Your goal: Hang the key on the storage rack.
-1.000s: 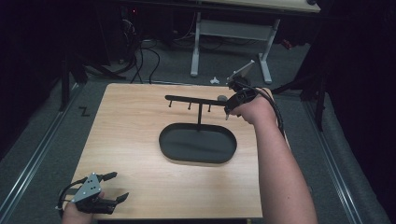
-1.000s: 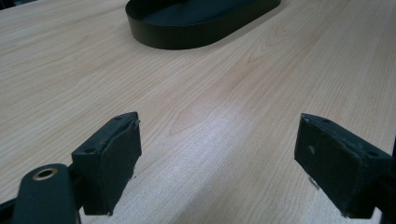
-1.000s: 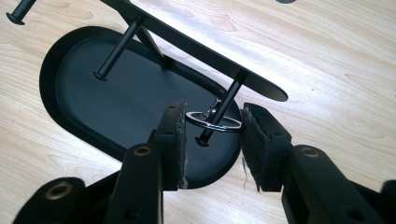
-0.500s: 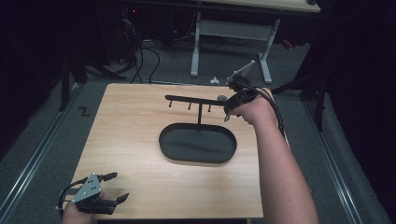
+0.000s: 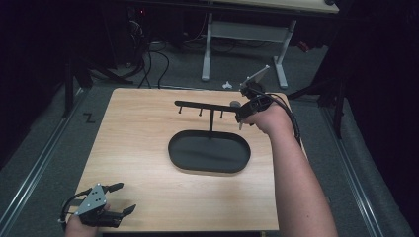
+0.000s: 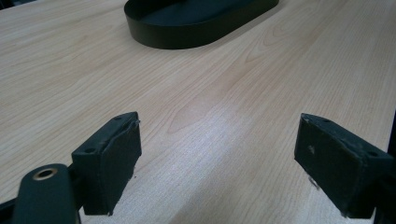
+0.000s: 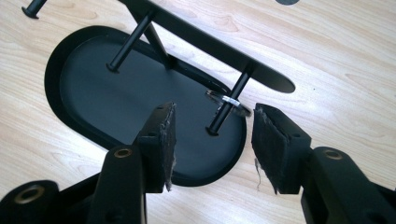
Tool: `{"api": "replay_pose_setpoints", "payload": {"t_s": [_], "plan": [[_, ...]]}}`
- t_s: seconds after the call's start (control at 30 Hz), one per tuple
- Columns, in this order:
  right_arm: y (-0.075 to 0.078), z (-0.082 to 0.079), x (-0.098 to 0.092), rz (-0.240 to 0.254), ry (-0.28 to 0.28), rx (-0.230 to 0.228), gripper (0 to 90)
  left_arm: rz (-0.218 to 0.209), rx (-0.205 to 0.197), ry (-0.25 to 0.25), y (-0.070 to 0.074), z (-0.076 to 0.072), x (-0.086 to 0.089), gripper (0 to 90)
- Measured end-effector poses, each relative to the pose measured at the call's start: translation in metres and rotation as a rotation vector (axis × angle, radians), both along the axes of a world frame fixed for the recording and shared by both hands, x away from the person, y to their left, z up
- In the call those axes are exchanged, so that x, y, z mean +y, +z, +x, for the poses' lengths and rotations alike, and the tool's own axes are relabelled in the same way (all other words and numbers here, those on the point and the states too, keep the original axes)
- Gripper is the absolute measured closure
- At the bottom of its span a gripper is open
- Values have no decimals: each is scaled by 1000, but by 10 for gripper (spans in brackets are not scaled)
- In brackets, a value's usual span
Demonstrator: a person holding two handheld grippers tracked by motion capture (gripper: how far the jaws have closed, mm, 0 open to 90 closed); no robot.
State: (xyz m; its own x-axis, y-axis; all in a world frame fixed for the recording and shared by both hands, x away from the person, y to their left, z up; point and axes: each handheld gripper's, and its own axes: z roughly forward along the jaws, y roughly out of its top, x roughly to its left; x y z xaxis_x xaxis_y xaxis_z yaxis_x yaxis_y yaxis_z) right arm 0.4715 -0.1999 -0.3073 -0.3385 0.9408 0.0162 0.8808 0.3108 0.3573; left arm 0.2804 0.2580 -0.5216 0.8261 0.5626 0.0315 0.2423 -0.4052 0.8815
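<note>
A black stand rises from a black oval tray [image 5: 174,148] at the middle of the wooden table; its horizontal bar [image 5: 205,105] carries several short pegs. My right gripper [image 5: 240,114] is at the bar's right end. In the right gripper view its jaws [image 7: 214,112] stand open on either side of the end peg [image 7: 243,81]. A thin silver ring [image 7: 229,101] hangs on that peg, and the pads do not touch it. These jaws have just been opening. My left gripper [image 5: 126,197] rests open at the table's near left corner, with only bare wood between its jaws [image 6: 219,121].
The tray's wall [image 6: 187,39] lies ahead of the left gripper. A small grey disc [image 5: 235,103] sits on the table by the bar's right end. Behind the table are a white desk frame [image 5: 247,32], floor cables [image 5: 158,59] and a small white object [image 5: 227,85].
</note>
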Motion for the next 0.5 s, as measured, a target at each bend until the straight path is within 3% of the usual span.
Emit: {"api": "replay_pose_setpoints", "payload": {"t_s": [0.33, 0.5], "plan": [[-8, -16, -8, -1, -8, -41, 330, 0, 2, -2, -1, 1, -1, 153], [-20, -31, -13, 5, -3, -64, 279, 8, 1, -9, -1, 0, -3, 153]]}}
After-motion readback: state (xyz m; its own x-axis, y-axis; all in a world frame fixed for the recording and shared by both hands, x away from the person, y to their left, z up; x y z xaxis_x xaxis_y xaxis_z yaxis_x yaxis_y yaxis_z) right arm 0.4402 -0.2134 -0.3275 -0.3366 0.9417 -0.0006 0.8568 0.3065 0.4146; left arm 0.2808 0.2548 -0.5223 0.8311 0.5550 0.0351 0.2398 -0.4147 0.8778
